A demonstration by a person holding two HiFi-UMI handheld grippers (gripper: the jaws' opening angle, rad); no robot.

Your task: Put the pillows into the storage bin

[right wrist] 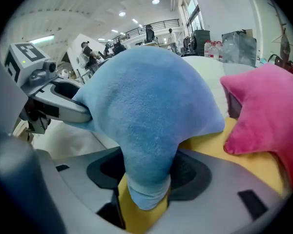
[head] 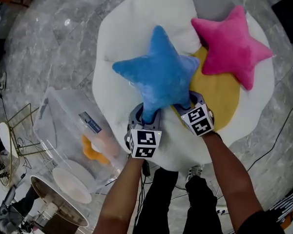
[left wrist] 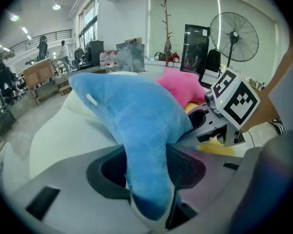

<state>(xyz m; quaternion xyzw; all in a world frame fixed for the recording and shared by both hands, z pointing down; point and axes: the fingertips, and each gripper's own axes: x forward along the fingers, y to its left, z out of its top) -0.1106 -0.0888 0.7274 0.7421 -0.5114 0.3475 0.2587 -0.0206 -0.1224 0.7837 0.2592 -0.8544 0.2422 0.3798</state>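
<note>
The clear storage bin (head: 53, 116) stands at the left beside the cushion, with something orange (head: 94, 151) already inside. The left tool (head: 147, 117) is half closed, its pads pinching one lower arm of the blue star pillow (head: 161, 72). The pillow looks plush, light and floppy, so a narrow arm is likely the best place to grip it. The right tool (head: 191, 105) squeezes the neighbouring arm in the same way. Further right, the pink star pillow (head: 232, 45) lies untouched on the white cushion (head: 136, 18) with its yellow centre.
</note>
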